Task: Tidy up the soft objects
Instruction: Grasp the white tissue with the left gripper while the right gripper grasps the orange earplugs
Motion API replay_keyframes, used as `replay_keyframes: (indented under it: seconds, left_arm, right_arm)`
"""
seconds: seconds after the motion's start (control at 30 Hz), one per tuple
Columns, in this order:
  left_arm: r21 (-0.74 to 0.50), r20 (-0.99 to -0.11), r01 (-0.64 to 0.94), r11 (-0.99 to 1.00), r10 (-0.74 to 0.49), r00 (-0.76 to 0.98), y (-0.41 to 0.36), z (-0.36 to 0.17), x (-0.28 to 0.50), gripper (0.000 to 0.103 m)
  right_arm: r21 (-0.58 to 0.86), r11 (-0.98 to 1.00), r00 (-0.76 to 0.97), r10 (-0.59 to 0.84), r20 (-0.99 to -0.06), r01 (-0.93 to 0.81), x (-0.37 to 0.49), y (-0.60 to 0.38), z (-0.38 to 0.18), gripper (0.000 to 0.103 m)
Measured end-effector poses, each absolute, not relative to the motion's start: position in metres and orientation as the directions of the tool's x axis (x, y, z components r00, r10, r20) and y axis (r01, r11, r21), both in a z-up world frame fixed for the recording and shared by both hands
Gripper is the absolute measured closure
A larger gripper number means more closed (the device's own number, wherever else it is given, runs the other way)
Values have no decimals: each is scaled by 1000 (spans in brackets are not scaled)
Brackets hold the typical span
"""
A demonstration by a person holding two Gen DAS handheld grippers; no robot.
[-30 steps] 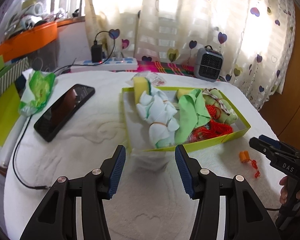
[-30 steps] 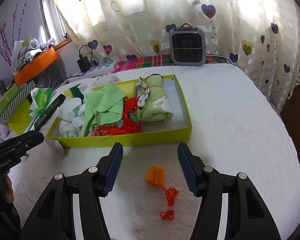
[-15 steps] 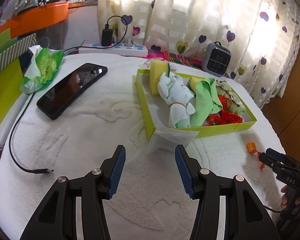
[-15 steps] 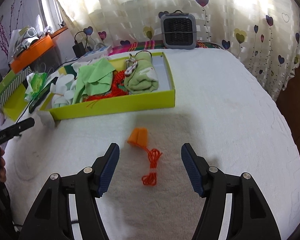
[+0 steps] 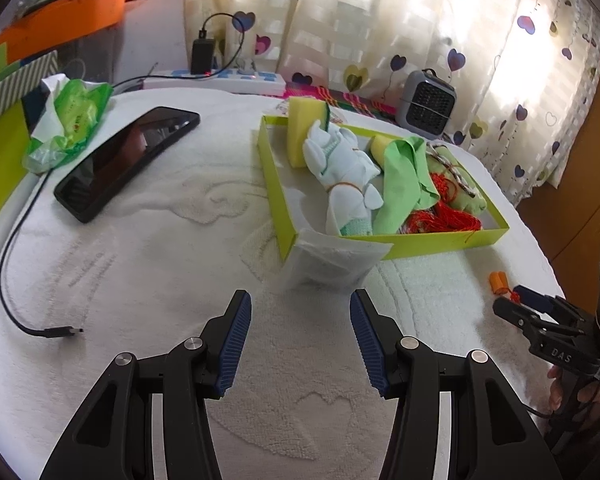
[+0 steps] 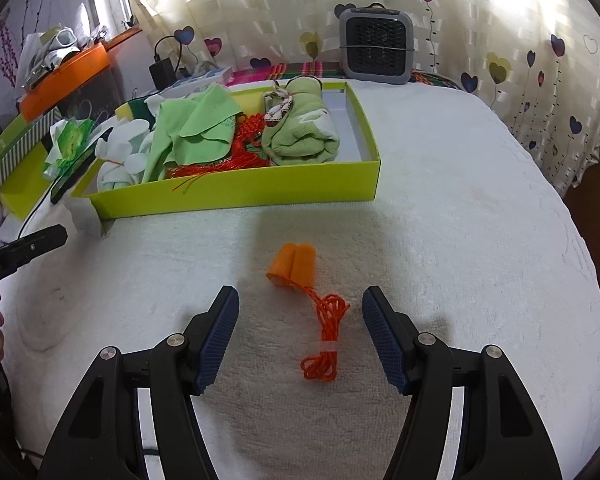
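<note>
On a white towel-covered table, the right claw (image 6: 300, 336) hangs spread and empty over corded orange earplugs (image 6: 291, 266) lying before the yellow-green box (image 6: 236, 196) of soft things, apparently ready to pinch them, while the left claw (image 5: 298, 336), also spread, faces a tissue packet (image 5: 332, 260).

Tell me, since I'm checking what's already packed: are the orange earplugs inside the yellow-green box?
No, the orange earplugs lie on the white towel in front of the yellow-green box, between the right gripper's open fingers.
</note>
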State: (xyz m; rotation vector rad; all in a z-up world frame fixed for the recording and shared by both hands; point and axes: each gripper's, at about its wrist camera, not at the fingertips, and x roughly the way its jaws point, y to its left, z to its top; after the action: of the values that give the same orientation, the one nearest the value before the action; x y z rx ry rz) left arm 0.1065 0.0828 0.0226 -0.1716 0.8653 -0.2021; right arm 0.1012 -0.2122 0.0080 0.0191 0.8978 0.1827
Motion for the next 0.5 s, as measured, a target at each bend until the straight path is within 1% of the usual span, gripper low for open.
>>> replay_keyframes:
  seconds: [0.5]
  left_arm:
    - [-223, -749, 110, 968, -243, 616, 74, 20, 116, 49]
  right_arm:
    - [86, 985, 612, 159, -775, -147, 113, -207, 8, 38]
